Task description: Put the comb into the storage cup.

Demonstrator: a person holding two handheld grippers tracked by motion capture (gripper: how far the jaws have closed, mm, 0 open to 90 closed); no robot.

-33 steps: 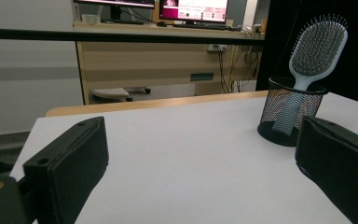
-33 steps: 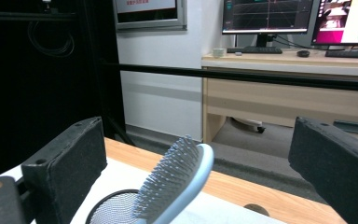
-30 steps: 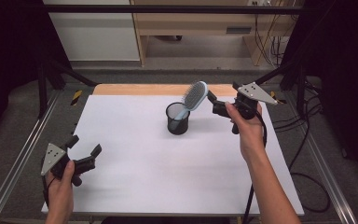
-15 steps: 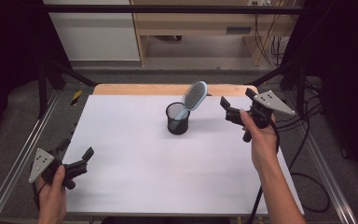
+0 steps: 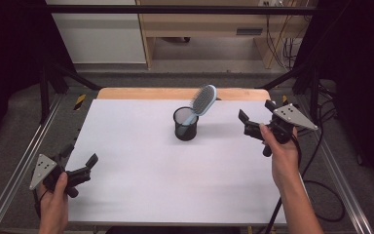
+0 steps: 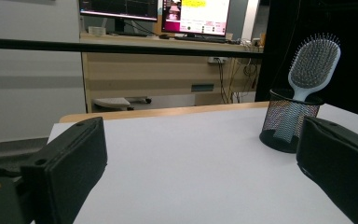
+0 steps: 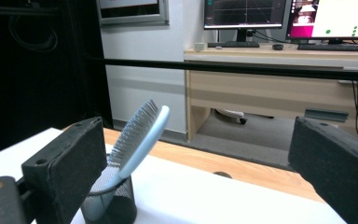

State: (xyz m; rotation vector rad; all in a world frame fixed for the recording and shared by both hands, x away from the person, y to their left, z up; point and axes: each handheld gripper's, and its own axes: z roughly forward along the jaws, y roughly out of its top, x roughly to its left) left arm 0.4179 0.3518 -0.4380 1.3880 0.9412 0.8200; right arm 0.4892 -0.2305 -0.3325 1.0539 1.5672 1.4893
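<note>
The light blue hairbrush point(image 5: 203, 101) is standing handle-down, tilted, in the black mesh cup point(image 5: 185, 124) at the table's point(image 5: 141, 165) far centre. Left gripper point(image 5: 80, 168) and right gripper point(image 5: 254, 122) are hovering wide open, gripping nothing, well apart from the cup.

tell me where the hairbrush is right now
In the high view the hairbrush stands handle-down in the black mesh cup at the table's far middle, leaning right, left of the open right gripper.

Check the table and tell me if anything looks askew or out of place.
Only a small thing: the hairbrush stands handle-down in the black mesh cup and leans over its rim, head poking out. The cup sits upright; nothing is spilled or damaged.
</note>
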